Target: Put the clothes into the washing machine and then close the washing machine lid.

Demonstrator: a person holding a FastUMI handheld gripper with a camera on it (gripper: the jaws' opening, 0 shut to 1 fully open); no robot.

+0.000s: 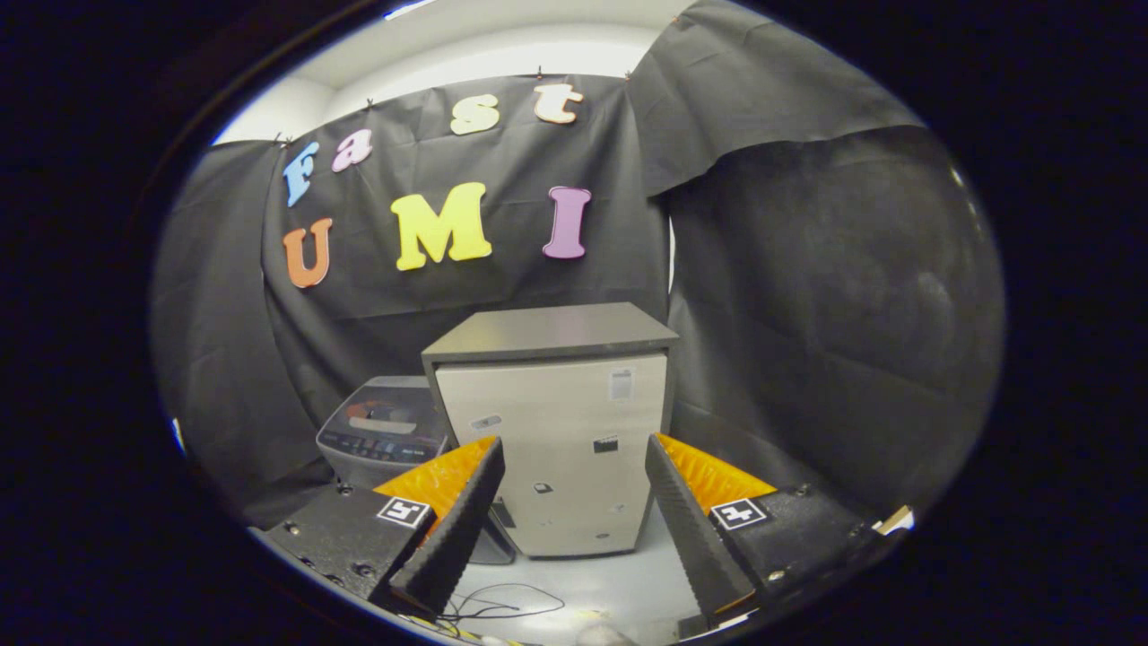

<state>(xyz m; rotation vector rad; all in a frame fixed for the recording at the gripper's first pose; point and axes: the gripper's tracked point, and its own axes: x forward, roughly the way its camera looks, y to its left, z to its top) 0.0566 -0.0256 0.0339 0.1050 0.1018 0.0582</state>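
A small grey washing machine (384, 431) stands on the floor beyond my left finger, beside a taller cabinet. Its lid looks down, with a round window and a button panel on top. My gripper (574, 462) is open, fingers wide apart, with nothing between them. It hangs some way back from the machine and points at the cabinet front. I see no clothes here.
A beige cabinet (556, 449) with a dark flat top stands straight ahead, right of the washing machine. Thin black cables (502, 603) lie on the pale floor (610, 583) just below my fingers. Black cloth walls close the booth at the back and right.
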